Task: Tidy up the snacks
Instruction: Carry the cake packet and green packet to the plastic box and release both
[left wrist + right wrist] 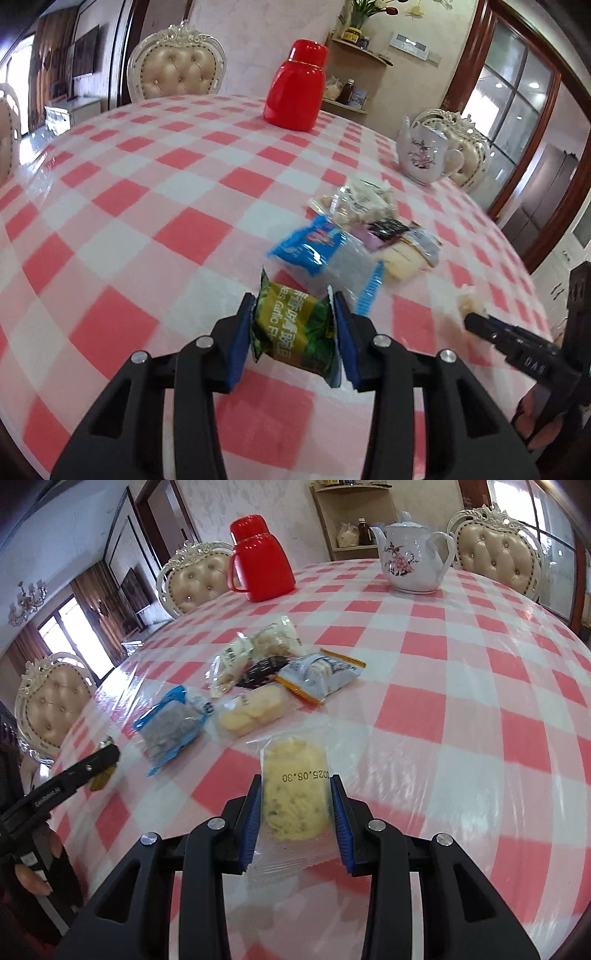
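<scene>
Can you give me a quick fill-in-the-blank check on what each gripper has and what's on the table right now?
1. The left gripper is shut on a ____ snack packet.
2. The right gripper holds a clear packet with a ____ printed on it.
3. The jug beyond the snack pile is ____.
4. The teapot is white with a ____ pattern.

Missing words: green; date; red; floral

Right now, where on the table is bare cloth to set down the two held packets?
Bare cloth lies right of the snack pile, in front of the teapot, and, in the left wrist view, between the pile and the red jug. It is crowded around the pile, close ahead of both tools.
</scene>
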Available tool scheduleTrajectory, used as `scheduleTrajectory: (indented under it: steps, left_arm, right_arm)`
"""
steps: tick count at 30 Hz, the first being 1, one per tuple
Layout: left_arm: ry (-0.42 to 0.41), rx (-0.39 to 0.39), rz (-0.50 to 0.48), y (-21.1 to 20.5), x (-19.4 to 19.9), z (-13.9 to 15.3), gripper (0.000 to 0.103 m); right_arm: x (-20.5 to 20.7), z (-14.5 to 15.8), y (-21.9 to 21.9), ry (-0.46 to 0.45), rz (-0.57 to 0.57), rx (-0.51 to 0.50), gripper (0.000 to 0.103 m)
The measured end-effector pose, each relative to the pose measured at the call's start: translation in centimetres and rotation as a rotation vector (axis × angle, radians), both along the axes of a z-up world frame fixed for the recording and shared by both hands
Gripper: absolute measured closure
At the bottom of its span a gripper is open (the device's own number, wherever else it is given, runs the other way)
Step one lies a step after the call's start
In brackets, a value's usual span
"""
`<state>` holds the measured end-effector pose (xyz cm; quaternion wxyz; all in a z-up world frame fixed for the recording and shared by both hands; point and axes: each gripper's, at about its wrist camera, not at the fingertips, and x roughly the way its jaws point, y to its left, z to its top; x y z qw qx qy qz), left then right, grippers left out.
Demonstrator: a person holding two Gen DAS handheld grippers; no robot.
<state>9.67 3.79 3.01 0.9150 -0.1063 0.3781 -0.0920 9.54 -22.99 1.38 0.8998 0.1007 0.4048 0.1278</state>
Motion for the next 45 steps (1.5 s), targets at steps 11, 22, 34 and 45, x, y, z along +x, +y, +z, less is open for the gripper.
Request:
scheduleTrajectory:
  steps: [11,22,34,45]
  left_arm:
    - [-0.017,0.026,-0.066,-3.3,-3.7,0.0,0.060]
    - [-0.057,0.068,-0.047,-3.9,-7.3,0.3,0.060]
    - [-0.108,-0.036,0.043,-0.6,-12.5,1.5,0.060]
    - [-0.110,0.078,0.094,2.3,-19.6,2.6,0.060]
  right_arm:
    - [-3.8,0.8,0.2,-0.039,-0.034,0.064,0.068]
    - [-6.8,1.1,1.5,-0.062,-0.019,0.068,0.068]
    - [-11.3,0.5,2.9,-0.066,0.021,0.141,0.068]
    - [-15.6,0.9,5.6,-0.080,0.089,0.200,0.068]
